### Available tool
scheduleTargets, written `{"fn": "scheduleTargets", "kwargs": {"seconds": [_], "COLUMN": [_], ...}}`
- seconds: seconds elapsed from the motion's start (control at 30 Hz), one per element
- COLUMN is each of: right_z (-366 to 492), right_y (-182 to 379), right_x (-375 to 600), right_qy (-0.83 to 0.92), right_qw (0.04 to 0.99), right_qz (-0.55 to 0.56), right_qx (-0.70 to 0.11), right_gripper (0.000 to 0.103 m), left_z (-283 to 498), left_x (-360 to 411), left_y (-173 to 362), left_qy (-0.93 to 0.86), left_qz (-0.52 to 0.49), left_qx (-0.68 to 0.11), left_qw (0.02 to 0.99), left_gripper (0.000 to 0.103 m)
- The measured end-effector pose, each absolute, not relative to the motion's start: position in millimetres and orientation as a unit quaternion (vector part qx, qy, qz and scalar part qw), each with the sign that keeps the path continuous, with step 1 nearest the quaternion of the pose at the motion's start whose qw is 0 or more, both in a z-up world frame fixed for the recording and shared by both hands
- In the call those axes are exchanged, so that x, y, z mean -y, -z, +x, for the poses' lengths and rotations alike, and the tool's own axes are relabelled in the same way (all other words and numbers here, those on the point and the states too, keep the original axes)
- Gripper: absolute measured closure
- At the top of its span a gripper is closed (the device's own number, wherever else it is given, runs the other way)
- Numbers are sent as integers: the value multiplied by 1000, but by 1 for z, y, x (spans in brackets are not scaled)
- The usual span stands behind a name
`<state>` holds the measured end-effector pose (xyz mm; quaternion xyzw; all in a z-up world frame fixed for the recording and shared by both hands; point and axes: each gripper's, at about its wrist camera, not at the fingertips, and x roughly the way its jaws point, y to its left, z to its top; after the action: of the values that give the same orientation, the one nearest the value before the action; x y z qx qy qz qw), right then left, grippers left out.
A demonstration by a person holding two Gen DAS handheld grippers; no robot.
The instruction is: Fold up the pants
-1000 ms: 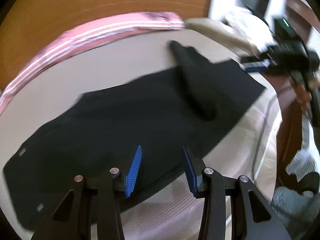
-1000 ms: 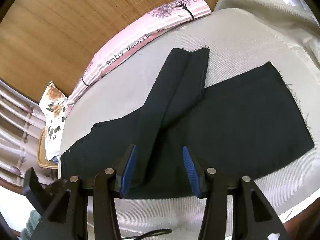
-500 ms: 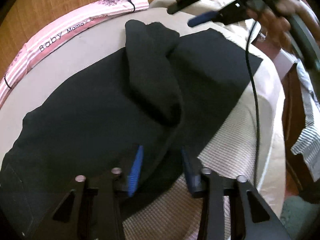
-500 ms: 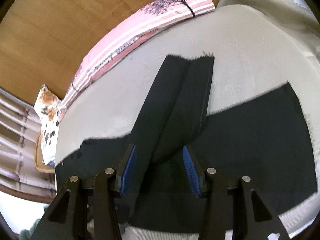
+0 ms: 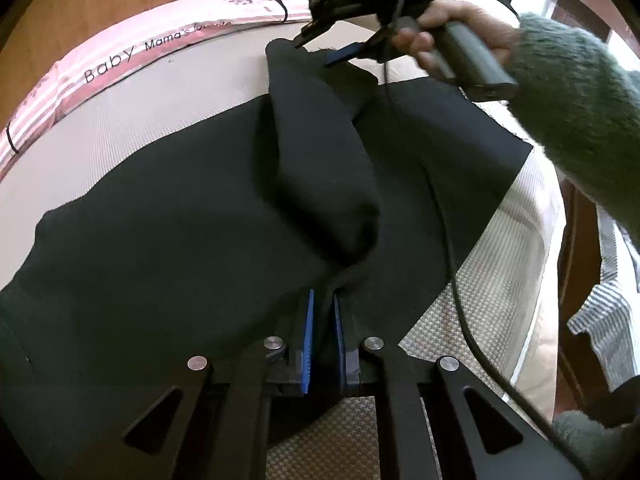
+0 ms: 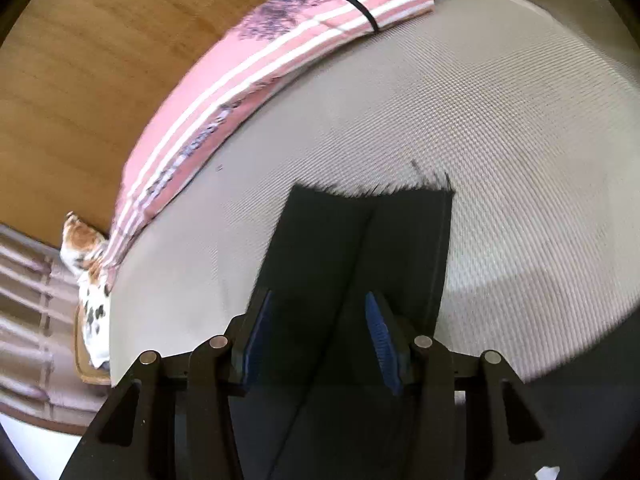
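Black pants [image 5: 168, 248] lie spread on a beige bed mat [image 5: 160, 108], one leg [image 5: 316, 140] folded back across the other. My left gripper [image 5: 323, 312] is shut on a raised fold of the black cloth at the near edge. In the left wrist view a hand in a green sleeve [image 5: 576, 92] holds my right gripper [image 5: 314, 52] at the folded leg's far end. In the right wrist view the right gripper [image 6: 318, 312] stands open over that leg [image 6: 360, 240], a blue pad on either side, just short of its frayed hem [image 6: 372, 194].
A pink striped pillow [image 6: 280, 60] lines the far side of the mat against a wooden headboard [image 6: 100, 60]. A floral cushion [image 6: 86, 272] lies at the left. A black cable [image 5: 460, 304] trails over the pants. Striped cloth [image 5: 608, 320] hangs past the bed's right edge.
My left gripper came down onto the pants' near edge and shut on a fold of cloth. The right gripper travelled forward and down along the folded leg to its hem, still open.
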<state>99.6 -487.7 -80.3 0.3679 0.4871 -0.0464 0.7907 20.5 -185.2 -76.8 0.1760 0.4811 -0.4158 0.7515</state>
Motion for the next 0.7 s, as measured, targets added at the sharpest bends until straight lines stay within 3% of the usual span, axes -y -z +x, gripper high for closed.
{"fn": "scheduleTargets", "kwargs": {"seconds": [0.2, 0.27, 0.33, 0.43, 0.7], "right_z": [124, 131, 133, 129, 51], "right_y": [86, 88, 92, 90, 7], "right_x": [495, 495, 496, 497, 513], "right_qy": [47, 46, 47, 50, 82], "right_qw": [798, 795, 790, 792, 839], "right_qz": [378, 383, 388, 397, 384], "right_qx": [-468, -468, -472, -462, -376], "right_gripper": [59, 67, 92, 98, 100], "left_z": [25, 26, 26, 26, 24], "left_x": [183, 183, 183, 183, 185], "left_y": [79, 79, 79, 79, 78], "left_qy": [418, 418, 418, 418, 411], "left_qz": [162, 161, 162, 161, 172], "left_qx": [-487, -488, -488, -488, -482], "left_qw": [749, 749, 749, 749, 755], "left_gripper": [93, 93, 93, 93, 93]}}
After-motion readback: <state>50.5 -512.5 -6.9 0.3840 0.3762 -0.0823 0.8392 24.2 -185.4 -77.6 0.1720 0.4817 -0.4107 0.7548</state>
